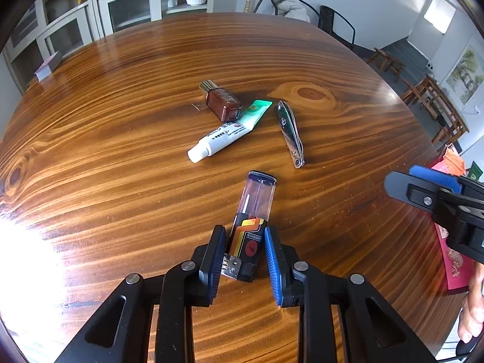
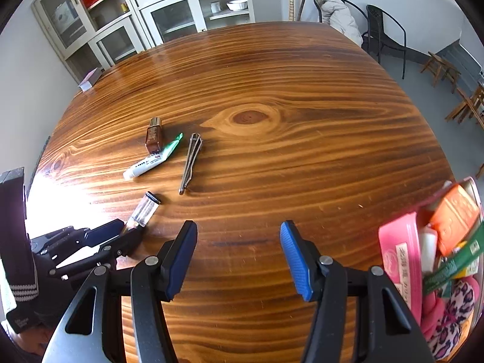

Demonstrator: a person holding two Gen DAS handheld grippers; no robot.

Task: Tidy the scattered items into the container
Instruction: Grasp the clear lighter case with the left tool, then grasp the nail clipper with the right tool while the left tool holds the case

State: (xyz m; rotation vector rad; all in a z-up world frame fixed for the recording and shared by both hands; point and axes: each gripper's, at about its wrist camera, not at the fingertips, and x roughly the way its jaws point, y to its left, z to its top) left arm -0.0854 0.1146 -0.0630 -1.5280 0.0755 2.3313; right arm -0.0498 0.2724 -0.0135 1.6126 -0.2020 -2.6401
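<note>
While several items already fill the container (image 2: pixel 435 260) at the table's (image 1: pixel 121 121) right edge, four still lie loose on the wood: a lighter (image 1: pixel 252 227), a tube (image 1: pixel 227 131), a brown bottle (image 1: pixel 224 101) and nail clippers (image 1: pixel 290 134). Left gripper (image 1: pixel 245 252) has its jaws drawn in on the lighter's dark lower body, one pad at each side, seemingly pinching it; the clear end juts forward, resting on the table. Right gripper (image 2: pixel 239 257) hangs with jaws spread and nothing between them, just left of the container. Roughly half the tidying looks done.
</note>
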